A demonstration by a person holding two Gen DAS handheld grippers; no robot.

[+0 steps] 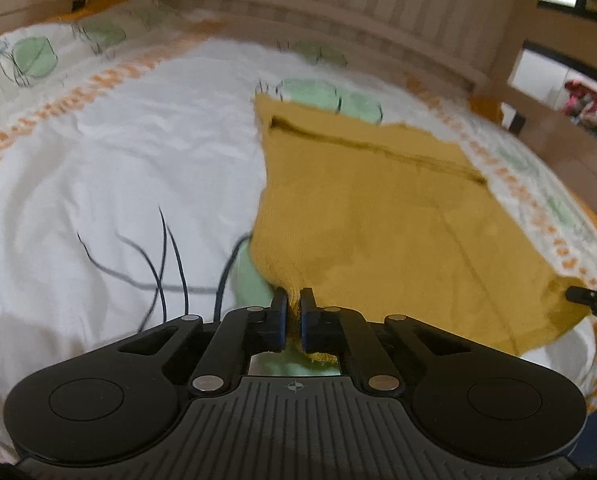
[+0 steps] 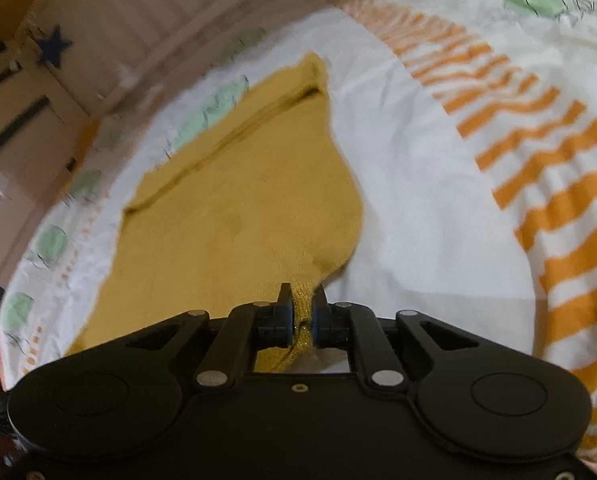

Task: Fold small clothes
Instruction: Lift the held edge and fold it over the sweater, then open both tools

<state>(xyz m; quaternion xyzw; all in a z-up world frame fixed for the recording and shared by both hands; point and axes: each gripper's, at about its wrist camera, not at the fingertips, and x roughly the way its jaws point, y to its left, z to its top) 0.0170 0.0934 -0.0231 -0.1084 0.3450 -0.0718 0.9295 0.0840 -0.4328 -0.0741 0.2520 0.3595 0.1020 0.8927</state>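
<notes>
Left wrist view, nearest item: left tool (image 1: 294,300), jaws drawn narrow and pinched on one near corner of the mustard knit garment (image 1: 378,216), a small bunch of knit showing between the pads. Right wrist view, nearest item: right tool (image 2: 302,300), jaws likewise narrow, clamped on the other near corner, with a thin ridge of fabric squeezed between its blue pads (image 2: 287,322). Both bites look shallow and sit at the very edge; judged risk one: the loose knit slides out of either pinch once the hem is lifted, dropping that side and leaving a skewed fold. Middle ground: garment body lying mostly flat on the bed (image 1: 118,152), spread away from the tools over the white patterned duvet, its left edge curving inward near the grip. Judged risk two: unequal lift or travel of the two tools would drag the cloth across the duvet, stretch the hem between them, or bunch the soft bedding beneath. Further out: dark seam line (image 1: 378,148) crossing the garment near its far end. Judged risk three: carrying the near hem too short or past that far edge gives uneven layers. Furthest: wooden slatted headboard (image 1: 378,0) beyond the garment, well apart, no likely obstruction.
</notes>
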